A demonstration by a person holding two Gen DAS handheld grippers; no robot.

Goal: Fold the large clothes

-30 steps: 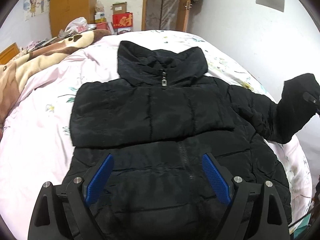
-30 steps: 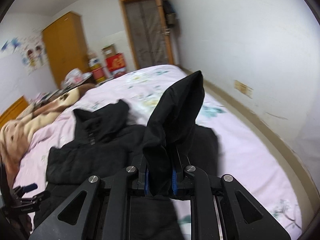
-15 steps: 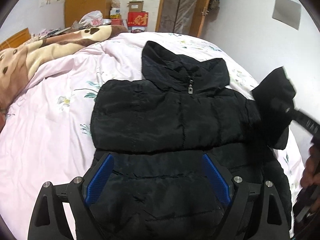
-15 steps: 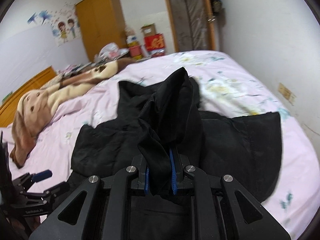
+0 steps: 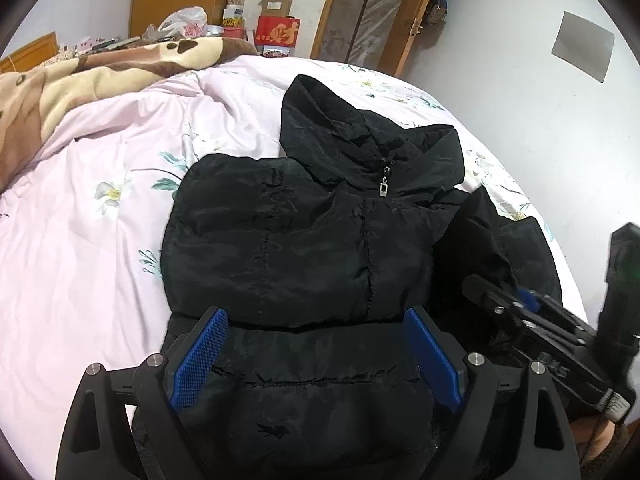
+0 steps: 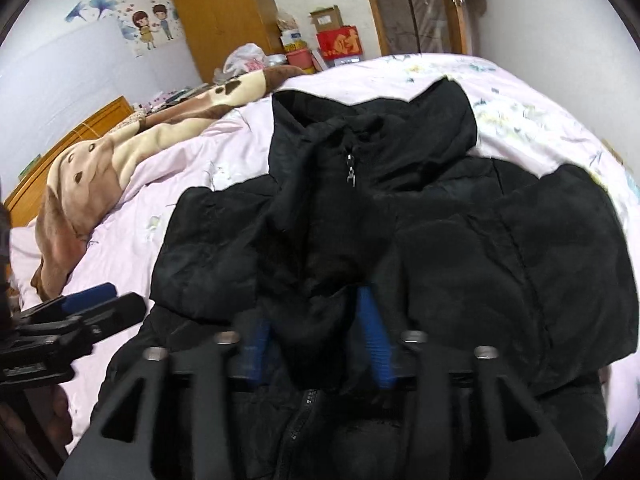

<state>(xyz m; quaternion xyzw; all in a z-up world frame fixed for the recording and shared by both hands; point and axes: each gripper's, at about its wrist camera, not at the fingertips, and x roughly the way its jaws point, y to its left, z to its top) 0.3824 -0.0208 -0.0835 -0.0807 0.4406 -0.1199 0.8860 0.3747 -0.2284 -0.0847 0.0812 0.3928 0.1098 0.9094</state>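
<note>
Well, the pink floral bed quilt (image 5: 80,264) fills the room's middle — a brown-and-cream blanket (image 5: 92,68) at its far left edge, an orange wooden wardrobe (image 6: 224,12) behind. Only the right wrist view shows the right gripper (image 6: 316,344), fingers now parted around the black padded jacket's (image 5: 304,248) sleeve cuff (image 6: 320,320), brought across the chest since a second ago. The left gripper (image 5: 316,356) hovers wide apart over the hem.

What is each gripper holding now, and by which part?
The left gripper is open over the black jacket and holds nothing. The right gripper has the cuff between its fingers, but motion blur hides whether it grips.
</note>
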